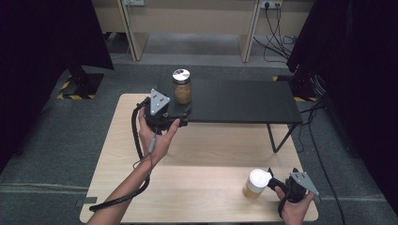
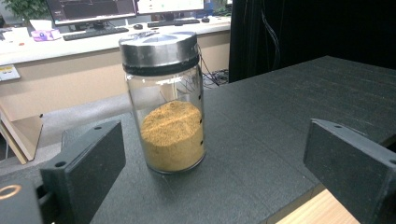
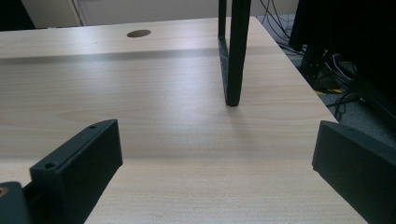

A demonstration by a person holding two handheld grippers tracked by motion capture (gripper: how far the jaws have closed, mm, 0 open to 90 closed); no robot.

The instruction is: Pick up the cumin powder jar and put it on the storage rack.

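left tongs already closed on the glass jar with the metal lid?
No. In the left gripper view the glass jar with the metal lid stands on the black shelf ahead of the open left tongs, untouched.

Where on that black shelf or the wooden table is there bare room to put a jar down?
The black shelf is bare right of the metal-lidded jar. The wooden table is bare between the hands. It is crowded by the left gripper and around the white-lidded jar.

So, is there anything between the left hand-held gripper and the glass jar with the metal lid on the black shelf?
Nothing visible. The left hand-held gripper has its jaws open toward the glass jar, and between them lies bare black shelf. The jar stands upright near the shelf's edge, apart from both jaws.
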